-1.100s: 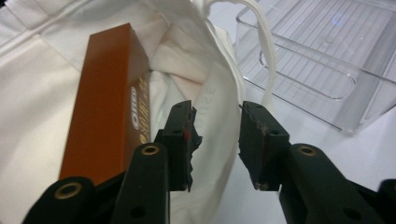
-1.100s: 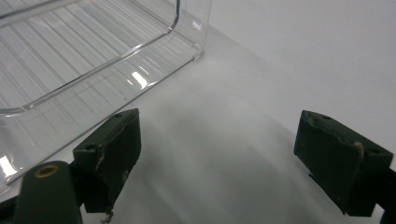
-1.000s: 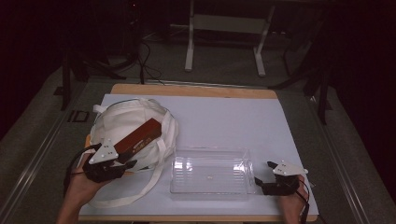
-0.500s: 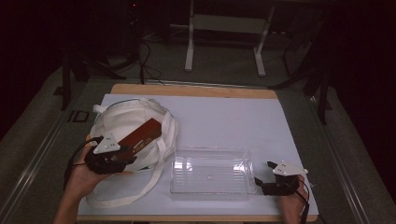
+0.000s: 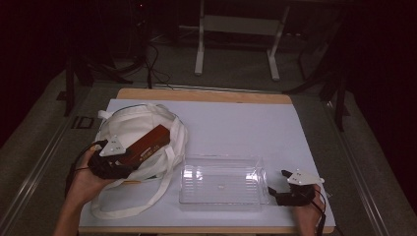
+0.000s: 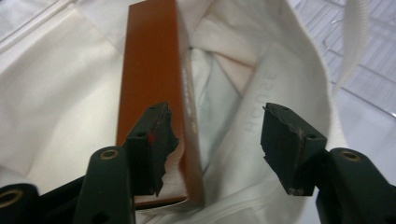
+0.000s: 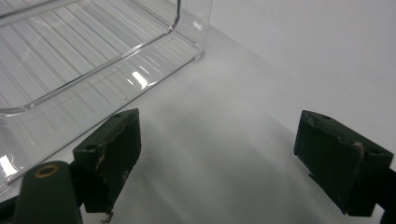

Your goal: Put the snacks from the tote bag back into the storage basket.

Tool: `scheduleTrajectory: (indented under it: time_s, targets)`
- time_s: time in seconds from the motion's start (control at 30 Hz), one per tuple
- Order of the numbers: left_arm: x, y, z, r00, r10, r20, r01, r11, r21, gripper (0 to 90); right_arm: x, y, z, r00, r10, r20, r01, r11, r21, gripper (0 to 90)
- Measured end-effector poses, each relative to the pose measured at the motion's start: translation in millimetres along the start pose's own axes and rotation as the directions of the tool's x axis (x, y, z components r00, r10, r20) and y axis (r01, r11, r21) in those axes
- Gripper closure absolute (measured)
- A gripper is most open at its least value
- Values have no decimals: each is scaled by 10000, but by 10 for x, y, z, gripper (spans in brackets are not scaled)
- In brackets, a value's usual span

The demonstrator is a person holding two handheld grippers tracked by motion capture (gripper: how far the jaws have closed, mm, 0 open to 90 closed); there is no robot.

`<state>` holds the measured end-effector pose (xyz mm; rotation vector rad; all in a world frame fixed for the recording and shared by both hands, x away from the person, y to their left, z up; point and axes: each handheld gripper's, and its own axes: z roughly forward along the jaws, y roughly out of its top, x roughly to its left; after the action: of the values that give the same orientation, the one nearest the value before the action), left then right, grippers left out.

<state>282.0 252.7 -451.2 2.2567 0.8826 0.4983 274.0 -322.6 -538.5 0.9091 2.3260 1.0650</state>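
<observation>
Near the front-left corner of the bench, the left tongs (image 5: 129, 164) are standing open at the near end of a long brown box (image 5: 147, 143) that is lying slantwise in the mouth of a white tote bag (image 5: 129, 129). Seen in the left gripper view, one jaw is sitting against or just above the box's top face and the other is hanging over the bag's inner cloth, well apart from the box (image 6: 152, 88); nothing is being gripped yet. Whether the first jaw is actually touching the cardboard, I cannot tell.

Judgement: the step in hand is taking the box out of the bag (image 6: 275, 88), probably for the clear plastic tray (image 5: 221, 181) lying beside it toward the middle of the front edge. To do it well, the person is needing to straddle the box across its narrow width, one jaw on each long side, not top-and-cloth as now. The jaw over the lining is risking a pinch of fabric along with the box, which would drag the bag. Closing low on the end, then drawing back along the box's own length, should be clearing the bag rim and the loose straps.

Toward the front-right corner the right tongs (image 5: 276, 193) are resting open on the bare bench, just beside the tray (image 7: 88, 56), holding nothing.
</observation>
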Motion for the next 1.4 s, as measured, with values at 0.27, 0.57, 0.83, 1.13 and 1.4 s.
scheduleTrajectory:
  time_s: [0.27, 0.57, 0.83, 1.13, 1.4]
  targets:
    - [93, -11, 2, 9995, -280, -157, 282, 9995, 145, 385, 0, 0, -1, 10000, 4, 6, -4, 10000, -8, 148]
    - [192, -5, 47, 9983, -526, -259, 540, 9968, 583, 376, 0, 0, 0, 10000, -2, 2, 2, 10000, -1, 148]
    - [274, 14, 92, 9965, -788, -279, 809, 9931, 850, 342, 1, 0, 0, 10000, -5, -6, 5, 10000, 5, 147]
    - [304, 61, 195, 9974, -704, -132, 715, 9873, 1420, 330, 1, 0, 0, 10000, -8, -12, 8, 10000, 6, 148]
    - [345, 108, 260, 9979, -652, 9, 639, 9810, 1834, 348, 0, 0, 0, 10000, -4, -13, 4, 10000, -3, 147]
